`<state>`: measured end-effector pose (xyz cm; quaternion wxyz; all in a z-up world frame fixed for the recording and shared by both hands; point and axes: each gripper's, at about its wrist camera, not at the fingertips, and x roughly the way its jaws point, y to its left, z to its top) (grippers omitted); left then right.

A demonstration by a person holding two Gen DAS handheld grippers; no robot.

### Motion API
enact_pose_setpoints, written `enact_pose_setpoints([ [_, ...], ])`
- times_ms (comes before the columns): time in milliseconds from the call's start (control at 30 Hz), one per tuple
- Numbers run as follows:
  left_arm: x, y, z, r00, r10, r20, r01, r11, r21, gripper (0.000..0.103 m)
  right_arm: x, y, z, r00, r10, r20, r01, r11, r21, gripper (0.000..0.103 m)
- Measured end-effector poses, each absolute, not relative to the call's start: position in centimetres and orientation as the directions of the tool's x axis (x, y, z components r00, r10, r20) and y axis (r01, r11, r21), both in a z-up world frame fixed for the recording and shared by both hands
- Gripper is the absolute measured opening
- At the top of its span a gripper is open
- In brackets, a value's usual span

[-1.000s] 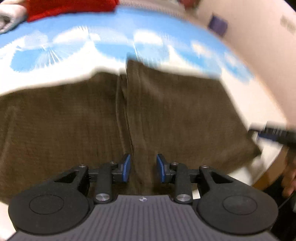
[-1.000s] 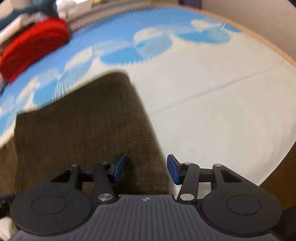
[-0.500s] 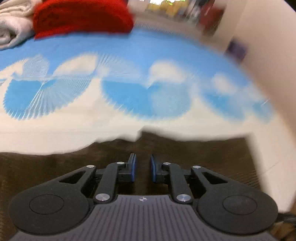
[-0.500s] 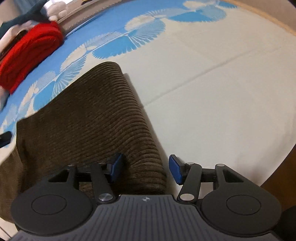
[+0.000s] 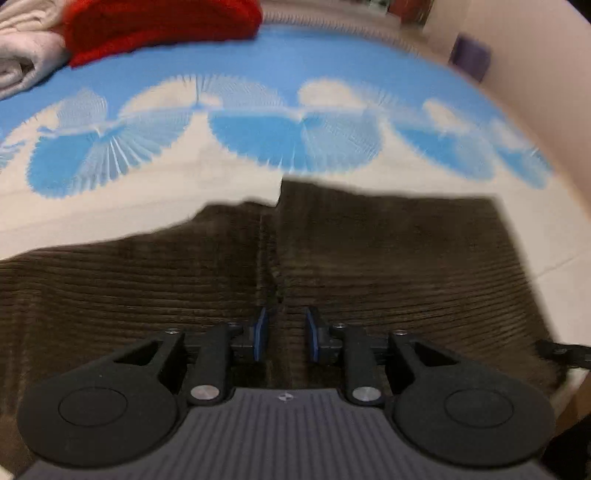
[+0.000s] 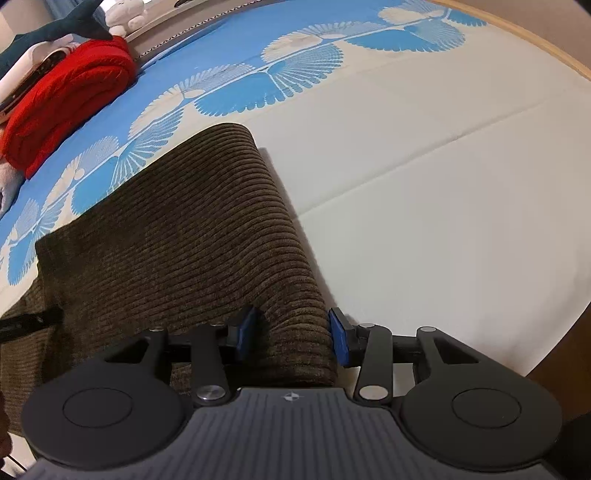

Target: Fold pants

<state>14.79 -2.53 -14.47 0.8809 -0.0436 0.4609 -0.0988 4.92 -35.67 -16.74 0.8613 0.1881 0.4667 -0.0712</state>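
Brown corduroy pants lie on a bed sheet with blue fan prints. In the left wrist view my left gripper hovers over the near edge of the pants, by the seam where one layer overlaps another, its blue pads a small gap apart with cloth between them. In the right wrist view the pants show a rounded fold along their right side. My right gripper is open and straddles the near end of that fold. The right gripper's tip shows at the left view's right edge.
A folded red knit and pale fabric lie at the head of the bed, with a plush toy behind. The plain white sheet spreads right of the pants. The bed's wooden edge runs along the right.
The left gripper pulled back toward the near edge of the pants and its fingers spread slightly. The right gripper moved forward so the fold now lies between its open fingers.
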Motion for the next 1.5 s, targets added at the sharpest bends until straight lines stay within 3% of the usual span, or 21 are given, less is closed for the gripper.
enact_pose_setpoints([
  [167,9.3,-3.3,-12.9,0.541,-0.222,-0.811,0.225,0.968,-0.115,0.025,4.5,-35.7,-16.4,0.563,0.052,-0.825,0.3,0.917,0.263,0.047],
  [300,7.6,-2.5,-17.6,0.463,-0.18,-0.868,0.185,0.977,-0.105,0.028,4.1,-35.4,-16.3,0.56,0.042,-0.827,0.309,0.916,0.255,0.05],
  [400,6.5,-1.3,-16.9,0.496,-0.204,-0.844,0.115,0.979,-0.169,0.029,3.9,-35.3,-16.5,0.554,0.039,-0.831,0.318,0.913,0.255,0.052],
  [533,5.2,-1.7,-16.1,0.554,-0.182,-0.812,0.169,0.98,-0.105,0.029,3.9,-35.2,-16.5,0.562,0.028,-0.827,0.306,0.921,0.239,0.053],
  [667,5.8,-1.1,-16.8,0.518,-0.185,-0.835,0.14,0.982,-0.131,0.029,4.0,-34.6,-16.5,0.566,0.014,-0.825,0.298,0.929,0.221,0.044],
  [867,4.4,-0.6,-13.8,0.611,-0.223,-0.76,0.193,0.973,-0.13,0.029,3.3,-34.2,-15.2,0.626,0.001,-0.78,0.268,0.939,0.216,0.026],
  [1100,4.0,-0.4,-13.4,0.635,-0.255,-0.729,0.179,0.967,-0.182,0.029,1.3,-31.4,-10.5,0.789,0.061,-0.612,0.081,0.976,0.203,0.024],
  [1200,4.1,-0.5,-13.7,0.631,-0.245,-0.736,0.188,0.969,-0.162,0.029,1.9,-31.7,-11.4,0.76,0.027,-0.649,0.131,0.972,0.194,0.026],
  [1333,4.9,-0.2,-14.3,0.617,-0.233,-0.752,0.168,0.972,-0.163,0.029,2.9,-34.0,-13.5,0.671,-0.025,-0.741,0.276,0.936,0.218,0.038],
  [1400,5.4,-0.2,-15.2,0.573,-0.234,-0.786,0.165,0.972,-0.17,0.029,2.9,-34.9,-14.0,0.661,-0.024,-0.75,0.32,0.913,0.252,0.039],
  [1500,6.2,-0.7,-17.8,0.457,-0.174,-0.872,0.148,0.982,-0.118,0.029,2.8,-35.4,-15.1,0.629,0.033,-0.777,0.341,0.886,0.313,0.051],
])
